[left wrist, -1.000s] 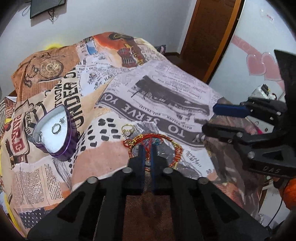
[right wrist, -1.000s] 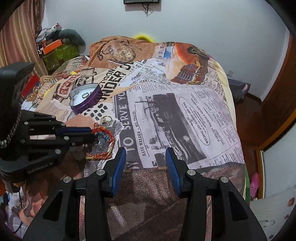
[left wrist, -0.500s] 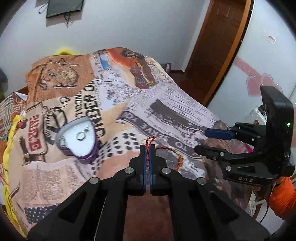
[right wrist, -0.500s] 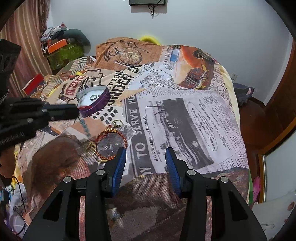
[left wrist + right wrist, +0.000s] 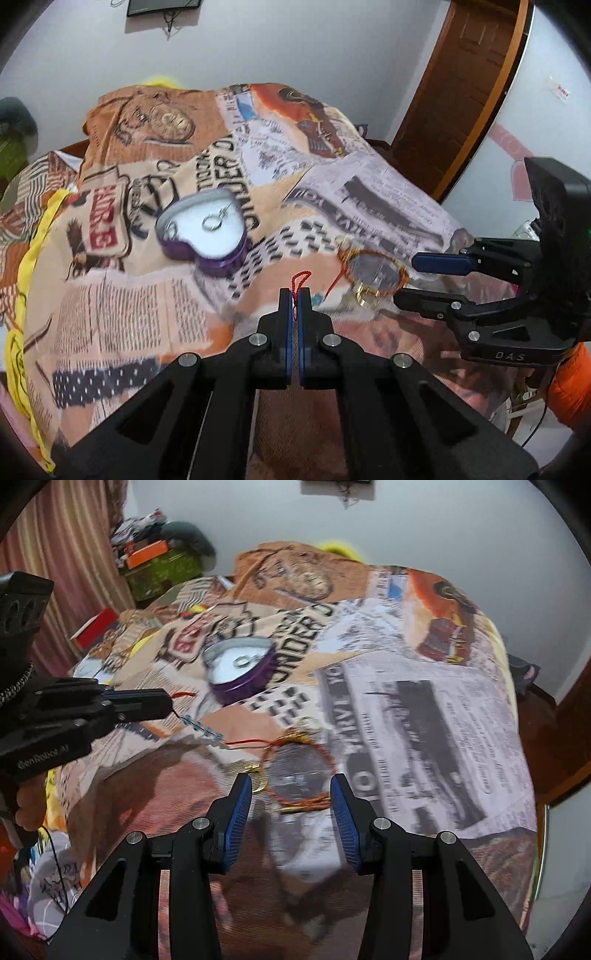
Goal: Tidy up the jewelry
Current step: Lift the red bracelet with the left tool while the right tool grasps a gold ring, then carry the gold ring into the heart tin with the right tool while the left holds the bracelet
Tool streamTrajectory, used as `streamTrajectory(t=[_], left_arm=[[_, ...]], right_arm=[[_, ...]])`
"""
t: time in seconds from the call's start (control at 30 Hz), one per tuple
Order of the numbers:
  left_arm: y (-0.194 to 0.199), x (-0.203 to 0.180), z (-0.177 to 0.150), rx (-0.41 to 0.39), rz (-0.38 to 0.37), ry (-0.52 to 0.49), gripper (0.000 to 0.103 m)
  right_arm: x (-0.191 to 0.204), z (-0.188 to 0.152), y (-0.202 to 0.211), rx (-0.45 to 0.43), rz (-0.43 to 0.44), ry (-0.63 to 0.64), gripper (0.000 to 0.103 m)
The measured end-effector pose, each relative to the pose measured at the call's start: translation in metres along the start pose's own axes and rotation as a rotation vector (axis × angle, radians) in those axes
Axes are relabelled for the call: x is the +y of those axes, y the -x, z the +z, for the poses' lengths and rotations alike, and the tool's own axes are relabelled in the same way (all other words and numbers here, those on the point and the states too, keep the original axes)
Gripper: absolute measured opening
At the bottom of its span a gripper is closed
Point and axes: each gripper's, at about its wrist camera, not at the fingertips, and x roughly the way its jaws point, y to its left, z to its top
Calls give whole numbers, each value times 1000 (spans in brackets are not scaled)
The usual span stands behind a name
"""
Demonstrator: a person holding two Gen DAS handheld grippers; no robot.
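Observation:
My left gripper [image 5: 294, 295] is shut on the red cord [image 5: 300, 280] of a bracelet. The cord with blue beads [image 5: 203, 729] stretches from the left gripper [image 5: 168, 704] down to an orange-red bracelet loop [image 5: 299, 771] on the bedspread, also in the left wrist view [image 5: 375, 264]. A gold ring [image 5: 365, 295] lies beside the loop, also in the right wrist view [image 5: 258, 779]. My right gripper [image 5: 291, 794] is open just above the loop and shows in the left wrist view [image 5: 413, 278]. A purple heart-shaped tin [image 5: 207, 230] holds a silver ring [image 5: 211, 223].
The newspaper-print bedspread [image 5: 424, 709] covers the bed. Boxes and clutter [image 5: 155, 561] stand at the far left by a curtain. A wooden door [image 5: 461, 85] is at the right. A second gold ring [image 5: 308, 722] lies above the loop.
My left gripper lifted and pulled the cord left, stretching it away from the loop. My right gripper moved forward over the loop. The tin looks nearer.

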Motion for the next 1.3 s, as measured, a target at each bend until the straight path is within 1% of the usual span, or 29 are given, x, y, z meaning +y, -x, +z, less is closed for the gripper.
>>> streamTrajectory(t=[0.1,0.37,0.43,0.5,0.53,0.63,0.7,0.87,1.3], left_arm=[[1,3,-13,8,6,5,1],[-6,14,-33,38,13,26,1],[-9,17,-35,44,4,39,1],[-10,17,-37,44,0,43,1],[-10,17,-37,43,-1,43,1],[-10,17,-36,36,4,37,0],[-8,17,-33,29,5,39,1],[4,17,-19,-18,19,34,0],[61,-3,35,-195,65,-50,0]], right_arm=[[11,-2,-7,16,21,23,40],[23,6,-23,27,-22,73,40],[26,8,-26,32,-27,86,38],[28,9,-32,52,-26,101,30],[29,9,-35,60,-22,100,27],[29,9,-37,63,-14,102,18],[30,9,-35,62,-17,101,18],[32,10,-28,44,-23,100,18],[27,32,10,-74,-22,53,18]])
